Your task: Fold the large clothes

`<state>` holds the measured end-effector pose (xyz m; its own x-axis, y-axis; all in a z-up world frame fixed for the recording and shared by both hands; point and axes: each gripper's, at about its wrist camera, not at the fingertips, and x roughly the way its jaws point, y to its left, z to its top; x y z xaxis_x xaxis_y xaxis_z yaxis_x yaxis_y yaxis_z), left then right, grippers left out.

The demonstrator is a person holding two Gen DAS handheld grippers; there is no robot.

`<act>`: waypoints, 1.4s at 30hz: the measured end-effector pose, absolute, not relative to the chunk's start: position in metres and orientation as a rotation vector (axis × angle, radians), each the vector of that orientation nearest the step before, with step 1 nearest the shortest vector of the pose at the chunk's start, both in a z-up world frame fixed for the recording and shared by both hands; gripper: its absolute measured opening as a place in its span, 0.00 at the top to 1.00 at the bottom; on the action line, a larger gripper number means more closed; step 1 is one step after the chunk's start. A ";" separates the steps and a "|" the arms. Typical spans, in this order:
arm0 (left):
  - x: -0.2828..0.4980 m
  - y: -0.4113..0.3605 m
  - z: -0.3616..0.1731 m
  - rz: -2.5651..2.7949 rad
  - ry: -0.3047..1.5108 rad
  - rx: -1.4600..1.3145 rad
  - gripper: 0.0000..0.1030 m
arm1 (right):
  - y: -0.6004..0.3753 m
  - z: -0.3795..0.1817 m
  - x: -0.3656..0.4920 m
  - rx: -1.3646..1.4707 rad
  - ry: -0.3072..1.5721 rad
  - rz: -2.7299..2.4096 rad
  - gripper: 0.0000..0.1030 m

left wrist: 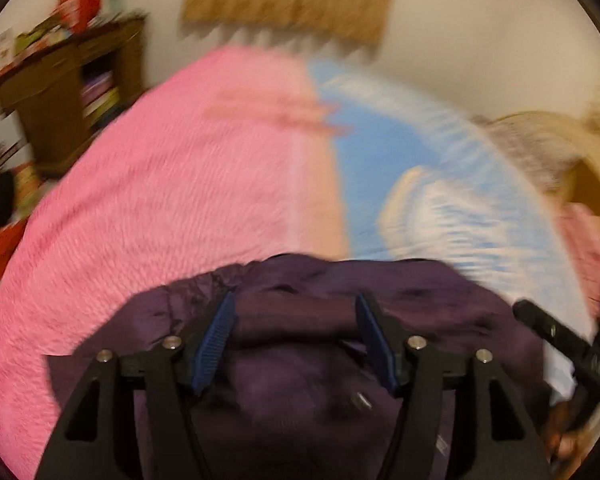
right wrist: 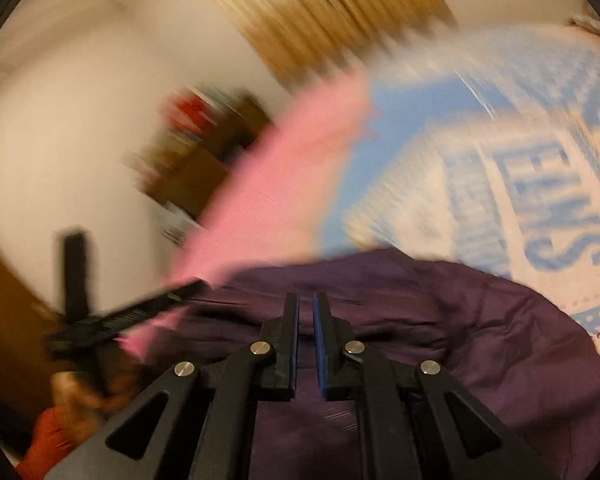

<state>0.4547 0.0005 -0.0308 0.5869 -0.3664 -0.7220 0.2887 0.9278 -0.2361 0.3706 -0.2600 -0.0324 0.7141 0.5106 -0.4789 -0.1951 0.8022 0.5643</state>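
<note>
Both views badly motion-blurred. Dark purple garment lies bunched on a bed, low centre in both views, at 6 o'clock, on the near edge of the pink blanket and the blue-and-white printed blanket. The pink one runs from 9 to 12 o'clock in the left wrist view, the blue one from 12 to 3.

Left hand-held gripper: jaws wide, blue pads apart, a fold of the purple fabric seen between them, but the pads do not press on it. Nothing gripped. Small metal piece on the garment at 5 o'clock, too blurred to identify.

Right hand-held gripper: jaws narrow, only a thin gap, nothing visible between the pads. It sits over the garment's near part.

Each view catches the other gripper at the edge: right one at 4 o'clock in the left view, left one at 8 o'clock in the right view, with a hand and red sleeve below it.

Background: brown wooden shelf with clutter at 10 o'clock, tan wall hanging at 12.
</note>
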 end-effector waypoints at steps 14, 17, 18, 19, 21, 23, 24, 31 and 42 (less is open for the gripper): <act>0.350 0.098 -0.057 -0.486 0.834 -0.144 0.00 | -0.321 -0.051 0.215 0.464 0.708 0.273 0.01; 0.352 0.083 -0.074 -0.535 0.899 -0.167 0.00 | -0.300 -0.068 0.227 0.343 0.784 0.278 0.01; 0.351 0.076 -0.079 -0.536 0.904 -0.153 0.00 | -0.292 -0.074 0.231 0.300 0.810 0.279 0.01; 0.347 0.073 -0.081 -0.535 0.896 -0.135 0.00 | -0.281 -0.081 0.236 0.239 0.842 0.268 0.01; 0.338 0.063 -0.084 -0.532 0.859 -0.063 0.03 | -0.267 -0.087 0.233 0.132 0.830 0.240 0.09; 0.326 0.054 -0.084 -0.508 0.818 0.036 0.25 | -0.266 -0.082 0.226 0.106 0.811 0.186 0.34; 0.321 0.056 -0.083 -0.511 0.800 0.049 0.42 | -0.268 -0.080 0.222 0.113 0.798 0.176 0.40; 0.285 0.086 -0.059 -0.560 0.681 -0.111 0.78 | -0.258 -0.043 0.172 0.074 0.667 0.100 0.71; 0.255 0.091 0.005 -0.562 0.515 -0.217 0.79 | -0.219 0.036 0.130 -0.036 0.457 0.088 0.76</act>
